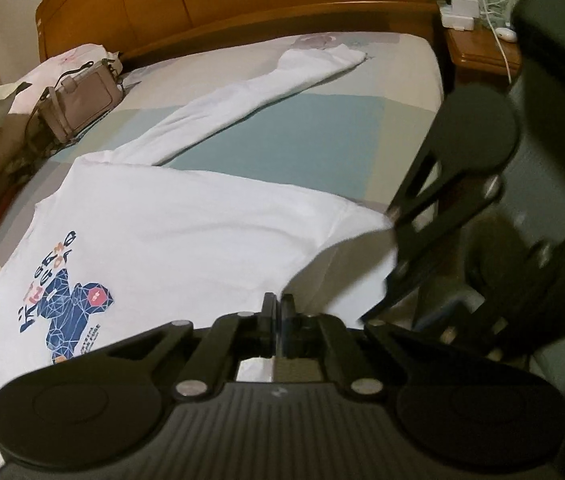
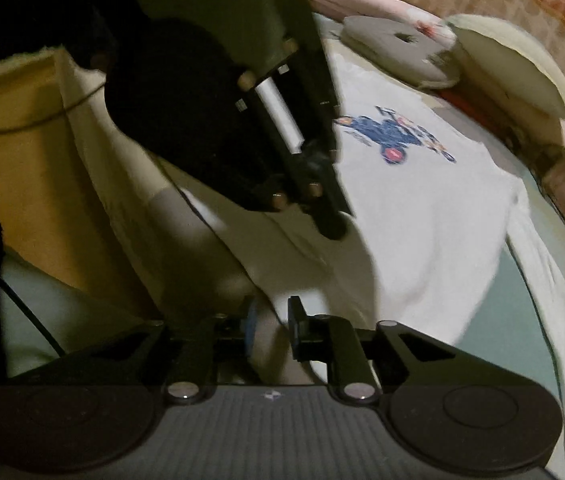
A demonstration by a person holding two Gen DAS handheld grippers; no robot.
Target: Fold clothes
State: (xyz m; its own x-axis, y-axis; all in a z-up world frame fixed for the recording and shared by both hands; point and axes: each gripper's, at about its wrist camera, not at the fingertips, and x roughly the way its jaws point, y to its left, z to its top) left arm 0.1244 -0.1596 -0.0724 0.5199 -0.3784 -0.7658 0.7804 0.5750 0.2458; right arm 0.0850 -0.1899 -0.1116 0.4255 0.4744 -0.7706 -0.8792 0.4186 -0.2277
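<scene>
Left tool (image 1: 278, 312) is low over the bed (image 1: 322, 136), fingers pressed together on the near edge of the white shirt (image 1: 186, 232), which lies spread across the bed with one long sleeve (image 1: 250, 96) stretched toward the headboard (image 1: 218, 4). Right tool (image 2: 270, 320) comes in tilted beside it, white cloth sitting between its fingers; they look clamped on the hem, though blur makes that unsure. A handbag (image 1: 78, 104) rests by the pillows.
</scene>
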